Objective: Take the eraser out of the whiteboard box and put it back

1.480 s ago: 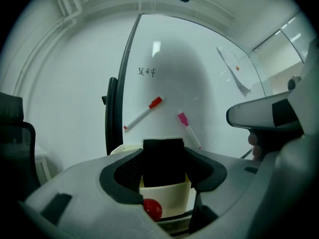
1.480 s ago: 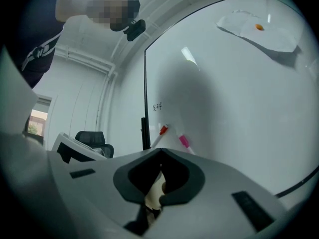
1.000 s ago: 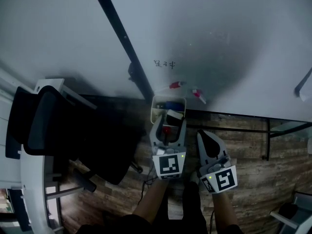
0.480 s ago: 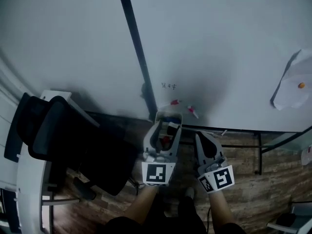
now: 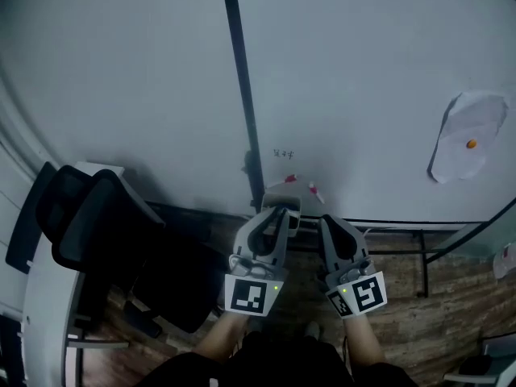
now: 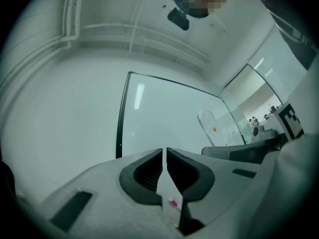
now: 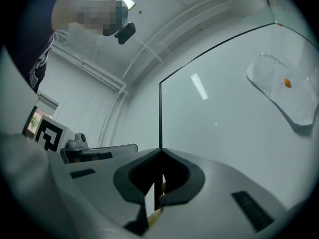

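The whiteboard box hangs at the whiteboard's lower edge, and only its pale rim shows behind my left gripper. I cannot see the eraser in any view. In the left gripper view the left gripper points up at the board, its jaws closing to a thin slit with nothing between them. A red-capped marker shows below through that slit. My right gripper is just right of the box, and in its own view the right gripper is shut and empty.
Two red-capped markers stick to the board above the box. A black upright bar divides the board. A paper sheet with an orange magnet hangs at the right. A black office chair stands at the left.
Both grippers have risen from the box toward the board. The left jaws, wide apart over the box before, have come nearly together. The box's contents have passed out of sight.
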A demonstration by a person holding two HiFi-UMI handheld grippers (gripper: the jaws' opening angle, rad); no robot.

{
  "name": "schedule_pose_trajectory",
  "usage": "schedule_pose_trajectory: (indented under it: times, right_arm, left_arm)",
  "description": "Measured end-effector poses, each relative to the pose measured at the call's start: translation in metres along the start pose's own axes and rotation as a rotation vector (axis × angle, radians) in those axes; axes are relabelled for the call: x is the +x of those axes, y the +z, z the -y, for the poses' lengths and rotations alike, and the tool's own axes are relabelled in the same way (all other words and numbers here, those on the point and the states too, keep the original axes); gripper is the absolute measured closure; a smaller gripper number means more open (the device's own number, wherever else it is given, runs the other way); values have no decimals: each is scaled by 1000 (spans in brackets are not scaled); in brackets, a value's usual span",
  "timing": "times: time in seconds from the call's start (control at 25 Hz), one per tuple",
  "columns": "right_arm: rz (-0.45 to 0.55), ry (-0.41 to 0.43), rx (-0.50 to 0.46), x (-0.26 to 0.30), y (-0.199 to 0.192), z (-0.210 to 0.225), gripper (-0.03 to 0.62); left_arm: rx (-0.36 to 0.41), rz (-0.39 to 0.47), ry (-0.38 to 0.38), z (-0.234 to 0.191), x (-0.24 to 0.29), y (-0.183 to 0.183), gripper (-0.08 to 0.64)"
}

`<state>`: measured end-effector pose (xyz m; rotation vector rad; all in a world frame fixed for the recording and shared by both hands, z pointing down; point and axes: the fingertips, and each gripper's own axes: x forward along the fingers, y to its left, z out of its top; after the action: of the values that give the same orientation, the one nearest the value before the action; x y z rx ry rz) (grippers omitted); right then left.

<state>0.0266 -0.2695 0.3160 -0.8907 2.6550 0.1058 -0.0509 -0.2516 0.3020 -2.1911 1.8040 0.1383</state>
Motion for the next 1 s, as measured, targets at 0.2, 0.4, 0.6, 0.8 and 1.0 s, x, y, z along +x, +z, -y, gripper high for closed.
schedule_pose_trajectory:
  times: [0.2,0.4,0.6,0.8,1.0]
  right_arm:
    - [19,3,-26,3,11,-7,589]
    - [17,3,-56,5,14,-9,589]
    - [18,5,-64,6,14,-10,591]
    - [18,-3,-57,6,13,-7,591]
    - [16,-8,-50,5,11,-6,591]
  left_arm:
    - [-3,27,-19,2,-4,8,554]
    - [-6,30,-18,0,-6,9,555]
    - [-10,25,-13,-2,-5,7,555]
    - [-11,15,-7,-5,-6,4,555]
    - [-15,-4,-1,-8,-9,-2,555]
